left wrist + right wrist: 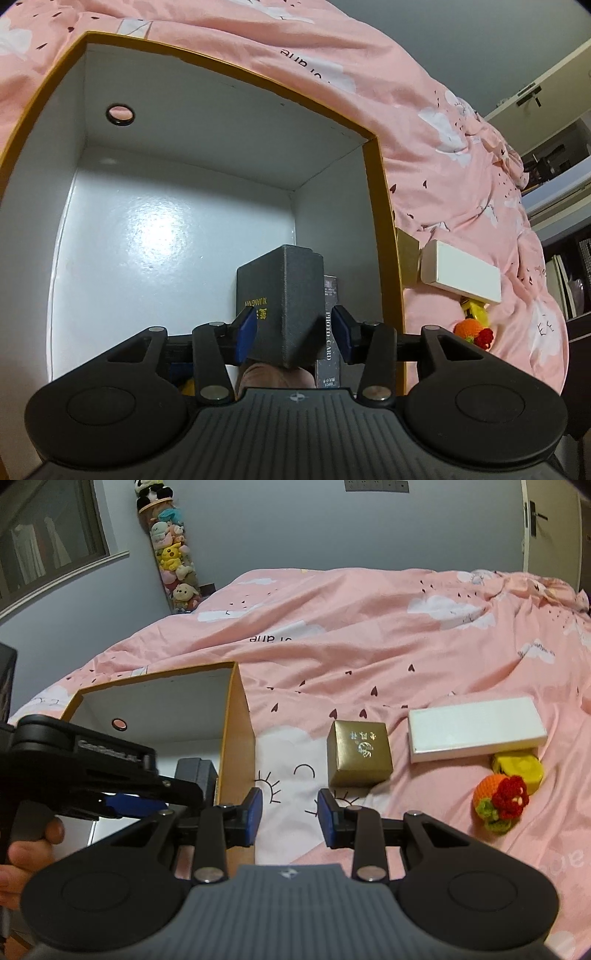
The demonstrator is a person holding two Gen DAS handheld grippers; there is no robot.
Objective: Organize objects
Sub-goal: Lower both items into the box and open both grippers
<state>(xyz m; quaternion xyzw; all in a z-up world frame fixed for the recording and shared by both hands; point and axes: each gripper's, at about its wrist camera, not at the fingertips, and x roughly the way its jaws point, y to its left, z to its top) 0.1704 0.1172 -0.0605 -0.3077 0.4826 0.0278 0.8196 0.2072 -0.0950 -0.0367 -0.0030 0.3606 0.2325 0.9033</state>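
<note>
A large open box (380,206) with an orange rim and white inside lies on the pink bed; it also shows in the right wrist view (236,723). My left gripper (293,326) is inside the box, its jaws around a dark grey box (291,295) with gold lettering. The left pad touches it; a gap shows at the right pad. A dark "PHOTO CARD" pack (328,332) stands beside it. My right gripper (290,818) is open and empty above the sheet, right of the big box. A gold box (360,753), a white box (476,731), a yellow toy (521,770) and a crochet orange toy (500,799) lie on the bed.
The pink duvet (369,646) covers the bed in folds. A tube of plush toys (171,550) stands by the far wall. A cabinet (554,110) stands beyond the bed. The white box (465,273) and crochet toy (474,330) lie right of the big box.
</note>
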